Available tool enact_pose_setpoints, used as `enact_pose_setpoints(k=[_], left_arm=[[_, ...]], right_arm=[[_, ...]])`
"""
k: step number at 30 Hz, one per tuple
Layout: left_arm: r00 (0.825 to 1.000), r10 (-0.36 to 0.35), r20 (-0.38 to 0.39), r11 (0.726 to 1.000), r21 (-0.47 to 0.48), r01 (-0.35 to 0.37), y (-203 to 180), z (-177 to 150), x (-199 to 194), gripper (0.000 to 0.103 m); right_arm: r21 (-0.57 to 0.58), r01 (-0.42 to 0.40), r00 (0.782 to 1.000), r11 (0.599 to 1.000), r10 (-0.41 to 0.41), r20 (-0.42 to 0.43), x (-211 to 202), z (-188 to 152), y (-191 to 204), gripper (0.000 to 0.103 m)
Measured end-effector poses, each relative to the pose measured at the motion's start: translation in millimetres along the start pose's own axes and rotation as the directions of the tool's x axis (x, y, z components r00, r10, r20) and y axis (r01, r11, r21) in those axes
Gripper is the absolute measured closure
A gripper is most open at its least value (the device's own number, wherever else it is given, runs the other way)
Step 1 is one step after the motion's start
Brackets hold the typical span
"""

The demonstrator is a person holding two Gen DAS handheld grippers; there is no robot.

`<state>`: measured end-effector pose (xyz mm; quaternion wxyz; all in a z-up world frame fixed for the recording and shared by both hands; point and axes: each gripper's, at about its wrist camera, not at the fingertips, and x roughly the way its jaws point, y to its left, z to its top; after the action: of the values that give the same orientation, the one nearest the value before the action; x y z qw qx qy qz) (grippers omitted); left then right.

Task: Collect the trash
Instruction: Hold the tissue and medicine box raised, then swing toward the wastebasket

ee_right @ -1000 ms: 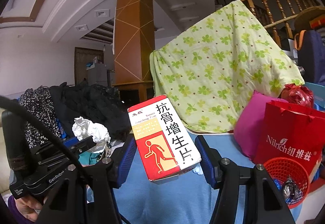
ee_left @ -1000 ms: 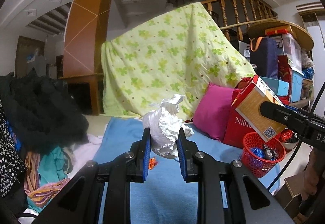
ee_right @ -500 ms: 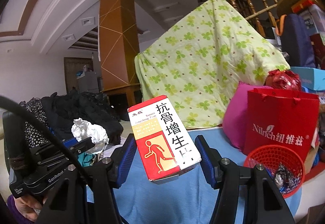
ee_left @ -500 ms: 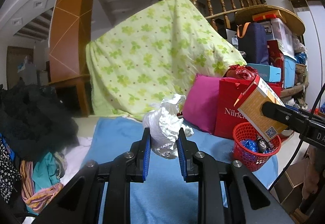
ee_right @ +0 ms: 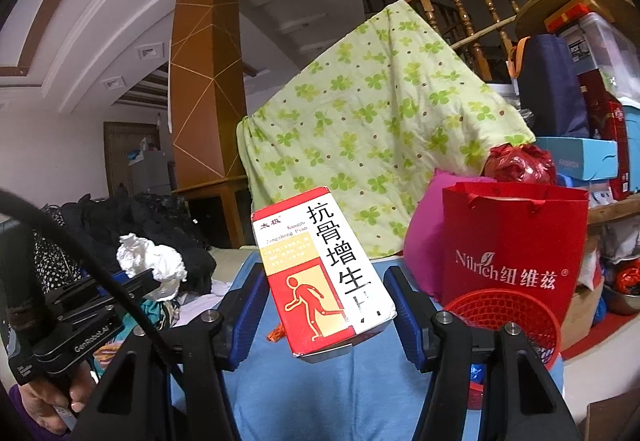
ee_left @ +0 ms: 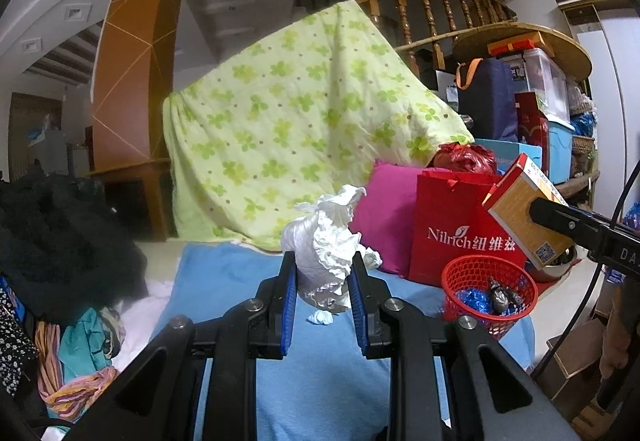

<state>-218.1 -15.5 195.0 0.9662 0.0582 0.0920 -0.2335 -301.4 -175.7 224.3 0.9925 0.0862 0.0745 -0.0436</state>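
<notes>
A crumpled white paper wad (ee_left: 326, 241) stands between the blue pads of my left gripper (ee_left: 324, 265), which is shut on it above a blue cloth (ee_left: 320, 381). In the right wrist view that same wad (ee_right: 152, 261) shows at the left. A red, white and yellow medicine box (ee_right: 320, 261) is pinched tilted in my right gripper (ee_right: 325, 281); the box (ee_left: 516, 213) also appears at the right of the left wrist view. A red mesh basket (ee_left: 516, 315) holding several wrappers sits at the cloth's right end, below and right of both grippers; its wall (ee_right: 516, 317) shows again.
A red paper bag (ee_left: 460, 233) and a pink cushion (ee_left: 384, 217) stand behind the basket. A green floral blanket (ee_left: 300, 129) drapes the back, dark clothes (ee_left: 52, 241) pile at left, stacked boxes (ee_left: 540, 109) at right. A tissue scrap (ee_left: 320, 317) and an orange wrapper (ee_right: 276, 333) lie on the cloth.
Both grippers have swung to the right, so the basket and red bag now sit closer to the middle of each view. Both grips are unchanged.
</notes>
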Motion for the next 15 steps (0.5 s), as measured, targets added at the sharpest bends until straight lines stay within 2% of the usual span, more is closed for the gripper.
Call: enact_pose_setpoints(k=[9,15], left_arm=[[1.0,0.014,0.009,1.0,-0.014,-0.014,3,4,-7,0.077],[1.0,0.005,-0.005,1.0,-0.003,-0.005,-5,5,-2,0.077]], right_arm=[[-0.071,-0.021,0.999,0.997,0.023,0.034,-9,4,21,0.041],[-0.066,-0.012,0.999,0.998,0.015,0.042,-13,1,12,0.041]])
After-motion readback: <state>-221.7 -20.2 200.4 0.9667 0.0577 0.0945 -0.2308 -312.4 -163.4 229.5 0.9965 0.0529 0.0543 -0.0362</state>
